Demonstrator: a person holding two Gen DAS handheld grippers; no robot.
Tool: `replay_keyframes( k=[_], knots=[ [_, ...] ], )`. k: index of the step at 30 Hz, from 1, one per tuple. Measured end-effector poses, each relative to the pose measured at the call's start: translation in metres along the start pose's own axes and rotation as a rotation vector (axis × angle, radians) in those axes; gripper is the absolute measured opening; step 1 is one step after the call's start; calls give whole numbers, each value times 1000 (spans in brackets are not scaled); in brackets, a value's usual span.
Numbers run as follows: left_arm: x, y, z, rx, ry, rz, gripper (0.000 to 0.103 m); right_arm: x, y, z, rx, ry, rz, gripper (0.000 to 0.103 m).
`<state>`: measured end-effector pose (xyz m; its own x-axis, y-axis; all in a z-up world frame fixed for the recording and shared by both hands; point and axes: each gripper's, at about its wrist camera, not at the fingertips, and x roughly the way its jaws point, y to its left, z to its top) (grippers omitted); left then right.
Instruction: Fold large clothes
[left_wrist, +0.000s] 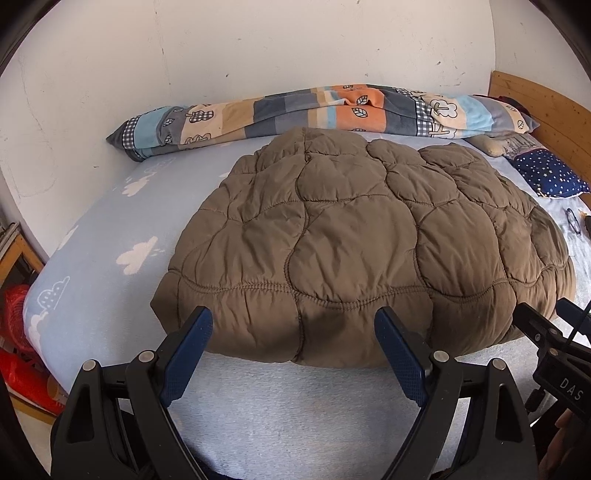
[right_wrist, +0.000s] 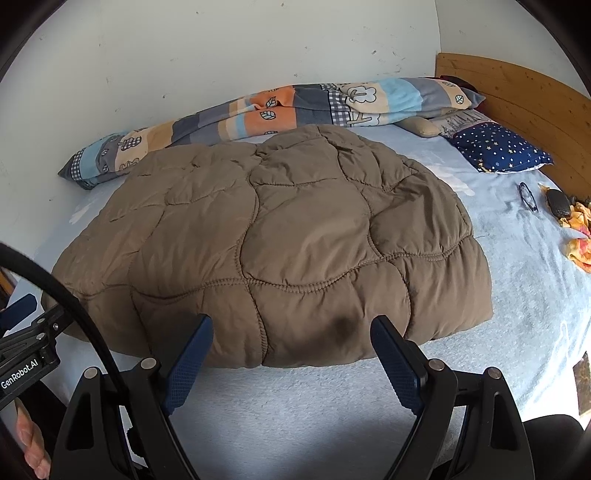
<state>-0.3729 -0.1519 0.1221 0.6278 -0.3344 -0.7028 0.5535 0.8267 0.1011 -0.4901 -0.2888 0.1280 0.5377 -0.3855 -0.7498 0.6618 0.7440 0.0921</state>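
Observation:
A brown quilted padded coat (left_wrist: 354, 236) lies folded into a thick bundle in the middle of the bed, also seen as the coat (right_wrist: 280, 236) in the right wrist view. My left gripper (left_wrist: 293, 325) is open, its blue pads (left_wrist: 192, 343) just in front of the bundle's near-left edge with nothing between them. My right gripper (right_wrist: 291, 328) is open too, at the near edge further right, holding nothing. Each gripper shows at the edge of the other's view: the right gripper (left_wrist: 543, 328) and the left gripper (right_wrist: 22, 314).
The bed has a light blue cloud-print sheet (left_wrist: 103, 258). A rolled patchwork blanket (left_wrist: 295, 107) lies along the white wall. A star-print pillow (right_wrist: 502, 147), glasses (right_wrist: 528, 197), a dark case (right_wrist: 557, 203) and an orange cloth (right_wrist: 580, 236) lie at the right by the wooden headboard (right_wrist: 517, 96).

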Motion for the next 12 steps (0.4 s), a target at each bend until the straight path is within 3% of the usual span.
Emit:
replay_keyframes(
  k=[4, 12],
  knots=[
    [0, -1, 0, 6, 6, 16, 89, -1, 0, 0, -10, -4, -2, 90],
    [13, 12, 1, -29, 92, 31, 89, -4, -6, -1, 1, -13, -9, 90]
  ],
)
